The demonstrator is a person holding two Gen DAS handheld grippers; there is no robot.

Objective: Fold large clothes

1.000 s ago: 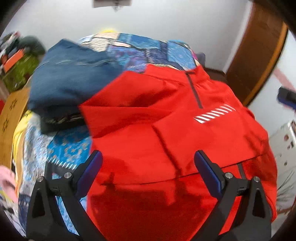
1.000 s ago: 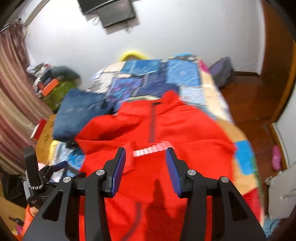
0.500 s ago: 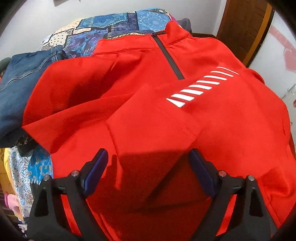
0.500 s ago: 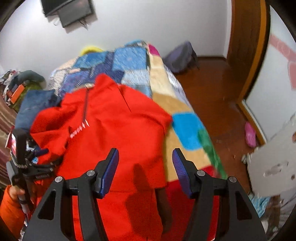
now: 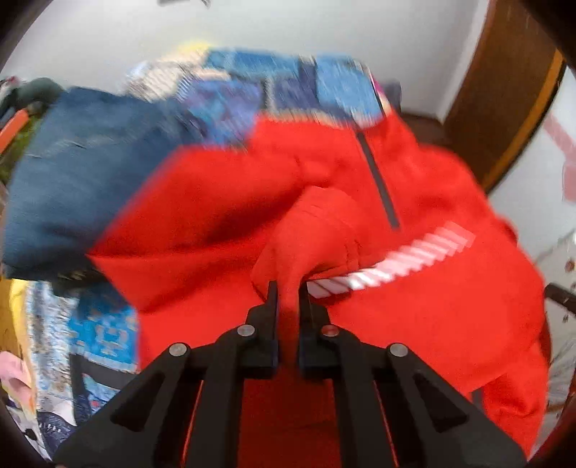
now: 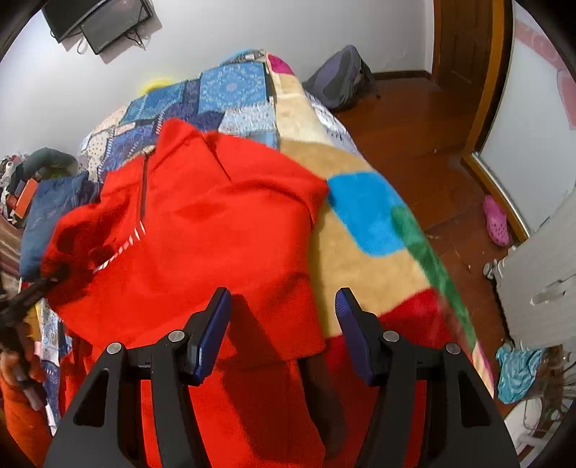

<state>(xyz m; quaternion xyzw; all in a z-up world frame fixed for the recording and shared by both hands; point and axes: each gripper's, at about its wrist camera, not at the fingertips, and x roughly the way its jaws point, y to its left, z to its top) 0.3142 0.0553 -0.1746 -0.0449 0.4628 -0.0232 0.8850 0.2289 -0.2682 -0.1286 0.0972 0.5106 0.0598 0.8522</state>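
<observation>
Red pullover (image 6: 216,234) spread across the bed (image 6: 360,252), collar toward the far wall, dark half-zip (image 5: 378,180) running down from the neck and white reflective stripes (image 5: 406,259) on the chest. Left tongs (image 5: 288,288) pinched shut on a bunched fold of the red fabric, cloth pulled up into a peak just beside the stripes; left view blurred. Right tongs (image 6: 282,306) spread wide apart, gripping nothing, hanging over the pullover's right edge where red cloth meets the beige, blue and green blanket (image 6: 367,212). Folded blue jeans (image 5: 82,169) lying on the bed just left of the pullover, touching its sleeve side. Blue patchwork quilt (image 6: 230,86) covering the far end of the bed. Grey backpack (image 6: 338,82) on the wooden floor (image 6: 414,144) near the door, pink clog (image 6: 496,219) farther right. Dark screen (image 6: 100,21) mounted on the white wall.
</observation>
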